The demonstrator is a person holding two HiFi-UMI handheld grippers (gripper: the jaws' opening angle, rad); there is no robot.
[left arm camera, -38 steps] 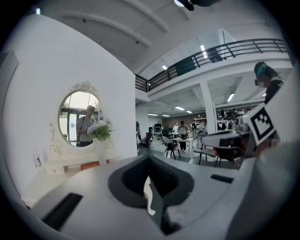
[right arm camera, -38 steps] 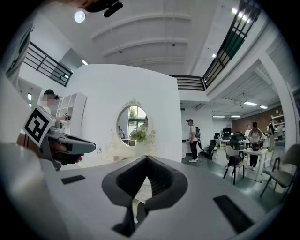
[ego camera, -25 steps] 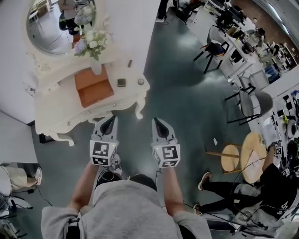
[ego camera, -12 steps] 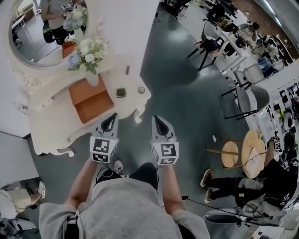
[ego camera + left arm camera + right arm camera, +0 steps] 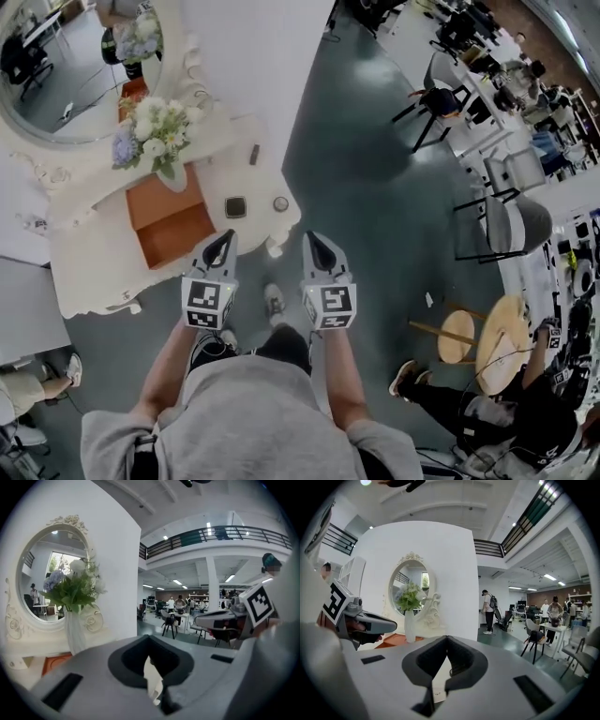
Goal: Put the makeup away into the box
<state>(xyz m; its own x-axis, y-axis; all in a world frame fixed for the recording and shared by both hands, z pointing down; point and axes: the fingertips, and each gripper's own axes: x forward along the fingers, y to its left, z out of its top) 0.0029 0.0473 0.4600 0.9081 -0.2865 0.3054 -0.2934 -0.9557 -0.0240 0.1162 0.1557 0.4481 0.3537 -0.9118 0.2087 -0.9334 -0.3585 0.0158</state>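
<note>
A white dressing table (image 5: pixel 94 272) stands at the left of the head view, with an orange box (image 5: pixel 169 225) on its top. To the right of the box lie a small dark square compact (image 5: pixel 235 207), a small round item (image 5: pixel 280 203) and, further back, a thin dark stick (image 5: pixel 254 155). My left gripper (image 5: pixel 223 238) hovers shut and empty just in front of the table's edge, below the compact. My right gripper (image 5: pixel 313 240) is shut and empty too, over the floor to the right of the table's corner. In the left gripper view the orange box (image 5: pixel 51 663) peeks out beside my shut jaws.
A vase of flowers (image 5: pixel 150 139) and an oval mirror (image 5: pixel 66 66) stand behind the box. A white wall (image 5: pixel 253 56) rises behind the table. My shoe (image 5: pixel 273 300) is on the grey floor. Chairs (image 5: pixel 511 225), a wooden stool (image 5: pixel 459 336) and seated people are at the right.
Both grippers and I have moved toward the dressing table. The table's front edge, the compact and the box now lie much closer to the fingertips. The jaws have stayed shut.
</note>
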